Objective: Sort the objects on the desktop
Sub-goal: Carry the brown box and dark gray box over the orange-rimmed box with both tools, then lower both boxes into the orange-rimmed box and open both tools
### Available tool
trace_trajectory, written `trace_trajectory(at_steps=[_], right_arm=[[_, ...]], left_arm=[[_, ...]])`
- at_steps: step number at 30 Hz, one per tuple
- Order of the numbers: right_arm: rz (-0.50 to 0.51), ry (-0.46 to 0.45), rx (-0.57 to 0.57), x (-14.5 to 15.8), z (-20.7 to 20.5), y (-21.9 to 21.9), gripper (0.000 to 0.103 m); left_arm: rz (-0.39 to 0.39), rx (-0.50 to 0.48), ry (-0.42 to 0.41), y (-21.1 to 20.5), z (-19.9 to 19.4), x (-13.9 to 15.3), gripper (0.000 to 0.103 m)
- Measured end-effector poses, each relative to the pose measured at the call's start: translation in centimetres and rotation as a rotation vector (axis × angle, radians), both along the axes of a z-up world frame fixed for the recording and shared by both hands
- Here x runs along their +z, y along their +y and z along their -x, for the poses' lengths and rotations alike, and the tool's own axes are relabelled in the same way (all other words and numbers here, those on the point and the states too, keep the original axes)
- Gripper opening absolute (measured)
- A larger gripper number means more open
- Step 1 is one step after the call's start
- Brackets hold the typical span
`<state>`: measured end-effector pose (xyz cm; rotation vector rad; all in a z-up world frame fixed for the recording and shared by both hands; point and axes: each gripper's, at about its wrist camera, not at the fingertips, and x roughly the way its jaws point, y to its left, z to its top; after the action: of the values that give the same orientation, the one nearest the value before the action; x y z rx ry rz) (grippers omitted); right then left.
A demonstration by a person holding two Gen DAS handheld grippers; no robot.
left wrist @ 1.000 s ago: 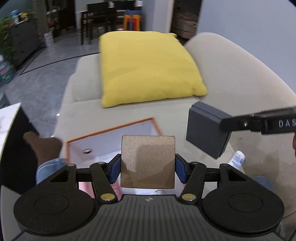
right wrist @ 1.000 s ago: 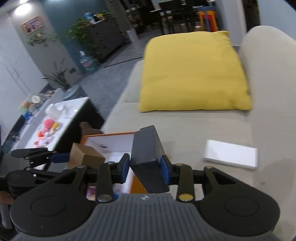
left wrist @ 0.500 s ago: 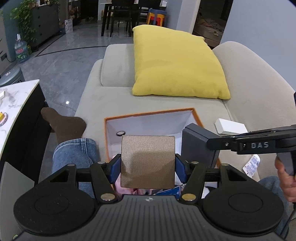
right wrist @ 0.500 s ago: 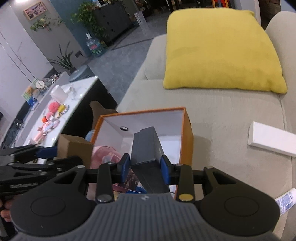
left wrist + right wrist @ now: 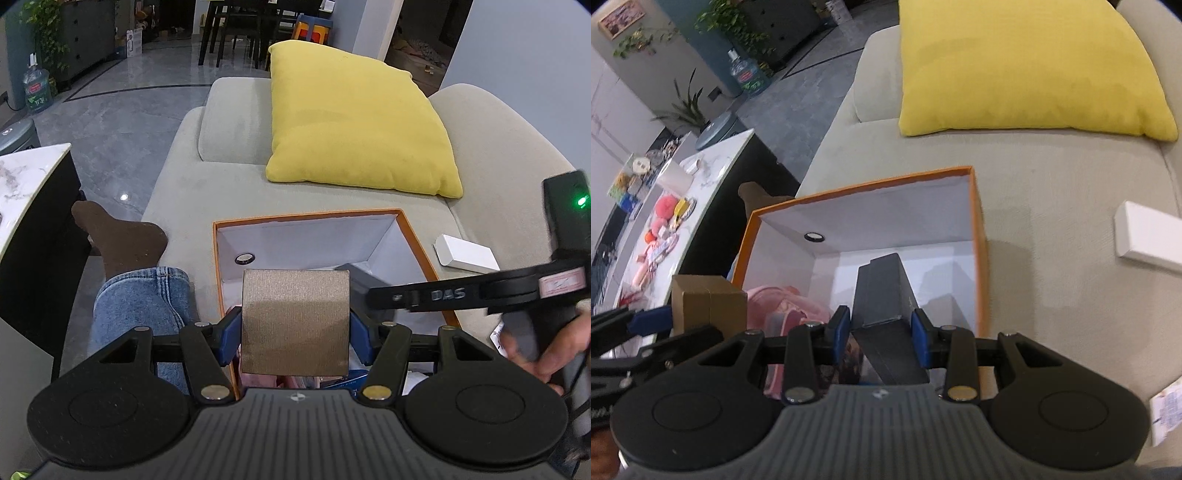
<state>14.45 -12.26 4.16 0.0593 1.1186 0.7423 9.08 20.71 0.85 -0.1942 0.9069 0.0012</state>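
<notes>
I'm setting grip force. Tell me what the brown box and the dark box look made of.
Brown box: probably cardboard with a matte, finely woven-looking wrap; faint grid texture shows. Dark box: likely rigid card or plastic, smooth grey, slight sheen, crisp edges.

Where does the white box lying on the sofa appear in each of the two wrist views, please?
Left wrist view: the white box lies right of centre on the sofa seat, just beyond the right wall of the orange box.
Right wrist view: it sits at the right edge, again right of the orange box.
Shared landmark: the yellow cushion, beyond both.
</notes>
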Motion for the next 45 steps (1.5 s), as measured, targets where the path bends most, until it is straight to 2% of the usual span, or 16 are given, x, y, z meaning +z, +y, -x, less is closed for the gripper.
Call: trace_trajectory(at_steps=[7, 14, 17, 20, 22, 23, 24, 25, 28, 32, 34, 36, 38, 41, 45], right_arm=[[-0.044, 0.064, -0.040, -2.1, 1.5, 1.0, 0.038], [-0.001, 0.107, 0.027, -2.8, 2.6, 0.9, 0.038], [0.029, 0.066, 0.079, -2.7, 2.7, 1.1, 0.039], [0.039, -0.004, 0.156, -1.8, 2.9, 1.4, 0.047], [0.051, -0.058, 0.187, -1.2, 2.9, 1.6, 0.046], [0.056, -0.072, 0.195, -1.1, 2.8, 1.8, 0.042], [0.057, -0.069, 0.207, -1.1, 2.7, 1.9, 0.030], [0.052, -0.048, 0.219, -1.4, 2.6, 2.0, 0.022], [0.050, -0.015, 0.236, -2.1, 2.6, 2.0, 0.023], [0.046, -0.099, 0.278, -0.5, 3.1, 0.8, 0.024], [0.047, -0.145, 0.314, 0.6, 3.5, 0.1, 0.040], [0.042, -0.164, 0.348, 1.5, 3.8, -0.7, 0.039], [0.026, -0.151, 0.351, 2.1, 3.7, -1.7, 0.039], [0.001, -0.135, 0.302, 2.8, 2.9, -3.3, 0.040], [-0.107, 0.006, 0.227, 2.3, 1.5, -5.6, 0.044]], left_arm=[[0.004, -0.006, 0.006, 0.2, 0.3, -0.2, 0.068], [0.005, 0.005, 0.008, 0.5, 0.3, -0.4, 0.068], [0.007, 0.006, 0.007, 0.6, 0.3, -0.4, 0.068], [0.011, 0.013, 0.006, 0.8, 0.3, -0.3, 0.068], [0.010, 0.015, 0.002, 0.8, 0.3, -0.2, 0.068], [0.010, 0.015, 0.001, 0.8, 0.2, -0.1, 0.068], [0.011, 0.014, 0.000, 0.7, 0.2, -0.1, 0.068], [0.012, 0.010, 0.000, 0.6, 0.2, 0.0, 0.068], [0.008, -0.007, 0.000, 0.0, 0.0, 0.1, 0.068], [-0.002, -0.050, 0.003, -1.1, -0.2, 0.3, 0.068], [0.015, -0.049, 0.017, -1.5, -0.5, 0.1, 0.068], [-0.014, -0.071, 0.010, -2.4, -0.5, 0.1, 0.068], [-0.057, -0.095, 0.003, -3.4, -0.3, 0.2, 0.068], [-0.072, -0.132, 0.013, -4.5, -0.2, 0.0, 0.068], [-0.117, -0.207, 0.027, -6.5, 0.3, -0.5, 0.068]])
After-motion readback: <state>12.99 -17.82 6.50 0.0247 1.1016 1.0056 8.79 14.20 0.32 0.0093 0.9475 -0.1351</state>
